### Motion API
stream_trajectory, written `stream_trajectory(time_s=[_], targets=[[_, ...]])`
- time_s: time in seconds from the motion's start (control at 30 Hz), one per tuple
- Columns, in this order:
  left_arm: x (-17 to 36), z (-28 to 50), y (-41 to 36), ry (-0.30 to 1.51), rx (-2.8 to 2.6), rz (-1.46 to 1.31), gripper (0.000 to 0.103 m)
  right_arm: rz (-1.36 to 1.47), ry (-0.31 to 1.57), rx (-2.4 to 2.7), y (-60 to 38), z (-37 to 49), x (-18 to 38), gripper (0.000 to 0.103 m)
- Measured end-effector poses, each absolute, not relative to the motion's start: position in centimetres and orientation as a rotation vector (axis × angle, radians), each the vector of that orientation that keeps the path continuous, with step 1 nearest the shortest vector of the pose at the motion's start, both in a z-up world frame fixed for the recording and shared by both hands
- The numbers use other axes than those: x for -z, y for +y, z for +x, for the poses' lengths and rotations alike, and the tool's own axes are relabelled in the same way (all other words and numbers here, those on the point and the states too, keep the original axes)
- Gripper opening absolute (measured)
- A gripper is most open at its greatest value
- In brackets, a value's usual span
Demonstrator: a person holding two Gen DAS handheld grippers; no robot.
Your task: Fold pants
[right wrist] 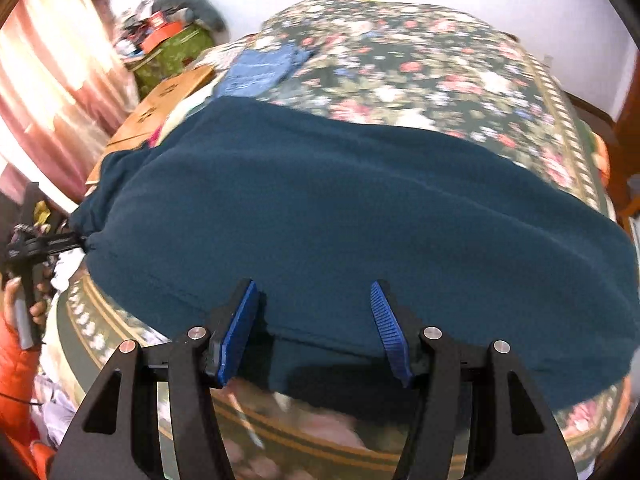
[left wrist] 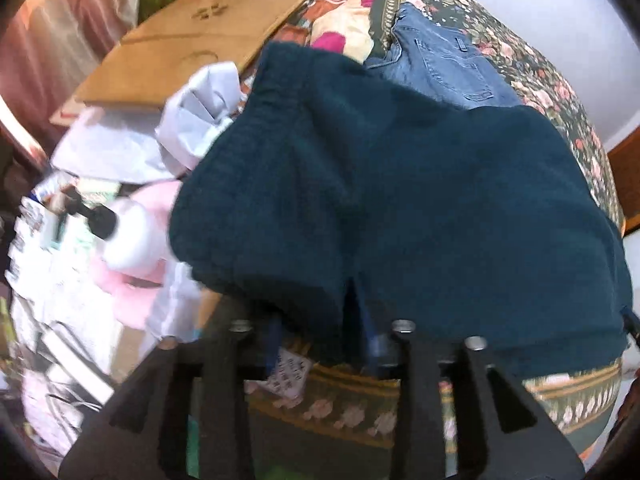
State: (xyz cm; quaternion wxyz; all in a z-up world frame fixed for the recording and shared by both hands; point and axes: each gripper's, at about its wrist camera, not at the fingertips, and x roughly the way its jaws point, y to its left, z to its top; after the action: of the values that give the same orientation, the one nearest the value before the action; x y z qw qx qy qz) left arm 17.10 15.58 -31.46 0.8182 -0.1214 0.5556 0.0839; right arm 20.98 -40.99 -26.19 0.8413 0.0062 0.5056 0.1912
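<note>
Dark teal fleece pants [left wrist: 400,208] lie folded over on a floral bedspread [left wrist: 552,92]. My left gripper [left wrist: 352,320] is shut on the near edge of the teal pants; the cloth drapes over its fingers and hides the pads. In the right wrist view the same teal pants [right wrist: 340,216] spread wide across the bed. My right gripper [right wrist: 314,312] is open, its blue pads [right wrist: 240,328] on either side of the pants' near hem, not pinching it. The left gripper [right wrist: 74,240] shows at the pants' left end, gripping a bunched corner.
Blue jeans [left wrist: 444,64] lie on the bed beyond the teal pants, also seen in the right wrist view [right wrist: 260,70]. A cardboard sheet [left wrist: 192,40], crumpled white paper [left wrist: 204,112] and pink and white clutter [left wrist: 132,264] sit at the left. Curtains [right wrist: 44,80] hang left.
</note>
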Motion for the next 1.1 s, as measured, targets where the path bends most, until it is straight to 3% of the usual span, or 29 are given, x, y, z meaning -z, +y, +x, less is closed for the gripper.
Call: stream_trajectory(time_s=[0.13, 0.3, 0.4, 0.57, 0.87, 1.1], targets=[[28.8, 16.0, 15.4, 1.126, -0.193, -0.207, 0.059, 0.071, 1.047, -0.302, -45.5, 20.6, 25.5, 0.055], [24.8, 16.8, 13.5, 1.027, -0.185, -0.130, 0.068, 0.148, 0.998, -0.136, -52.2, 20.1, 24.6, 0.055], [22.8, 18.3, 11.4, 0.977, -0.157, -0.108, 0.080, 0.191, 0.977, -0.031, -56.4, 19.7, 24.4, 0.055], [22.9, 21.0, 7.5, 0.995, -0.092, -0.117, 0.080, 0.269, 0.957, 0.136, -63.7, 18.3, 25.3, 0.055], [28.6, 24.3, 0.3, 1.149, -0.019, -0.057, 0.080, 0.393, 0.957, 0.254, -69.3, 19.2, 27.9, 0.055], [28.8, 24.3, -1.3, 1.111, -0.083, 0.047, 0.090, 0.420, 0.953, 0.352, -71.6, 21.4, 31.4, 0.055]])
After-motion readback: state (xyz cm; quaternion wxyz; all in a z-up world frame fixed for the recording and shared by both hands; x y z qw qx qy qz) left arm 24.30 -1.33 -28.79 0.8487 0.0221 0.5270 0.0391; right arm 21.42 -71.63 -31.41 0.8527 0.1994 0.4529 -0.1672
